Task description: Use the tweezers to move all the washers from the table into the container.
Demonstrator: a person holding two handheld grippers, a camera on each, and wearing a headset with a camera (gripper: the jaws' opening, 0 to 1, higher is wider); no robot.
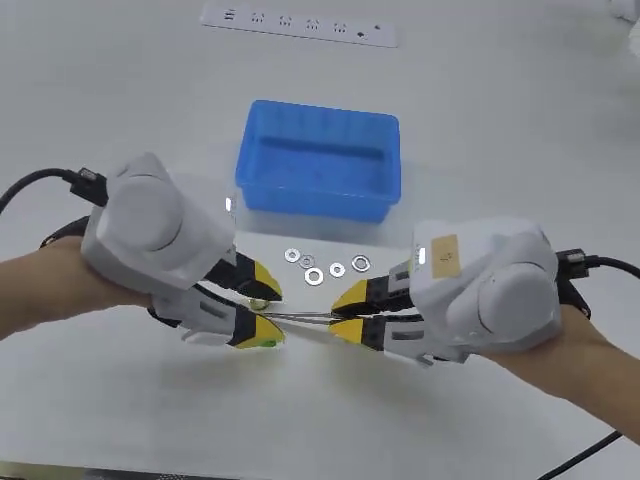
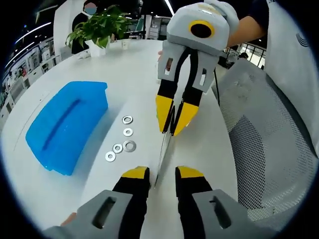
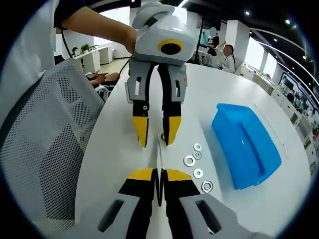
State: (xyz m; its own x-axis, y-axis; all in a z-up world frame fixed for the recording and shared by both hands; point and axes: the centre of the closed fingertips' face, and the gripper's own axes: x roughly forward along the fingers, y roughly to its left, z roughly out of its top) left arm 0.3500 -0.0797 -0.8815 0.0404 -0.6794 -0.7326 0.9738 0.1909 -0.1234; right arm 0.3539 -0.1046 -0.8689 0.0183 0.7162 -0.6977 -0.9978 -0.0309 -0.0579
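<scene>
One counter (image 1: pixel 110 90), blue container (image 1: pixel 320 160) on it looked empty. The right claw (image 1: pixel 348 313) was clenched on the tweezers (image 1: pixel 300 317); left claw (image 1: pixel 262 310) was released, jaws straddling their far end. Five washers (image 1: pixel 314 276) lay between container and claws, so best play was steadying the tweezers, then pinching one rim at a time with tips held low and flat.

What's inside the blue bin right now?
The bin looks bare inside in the head view; its near wall hides a strip of the floor. Five washers lie on the table in front of it.
</scene>
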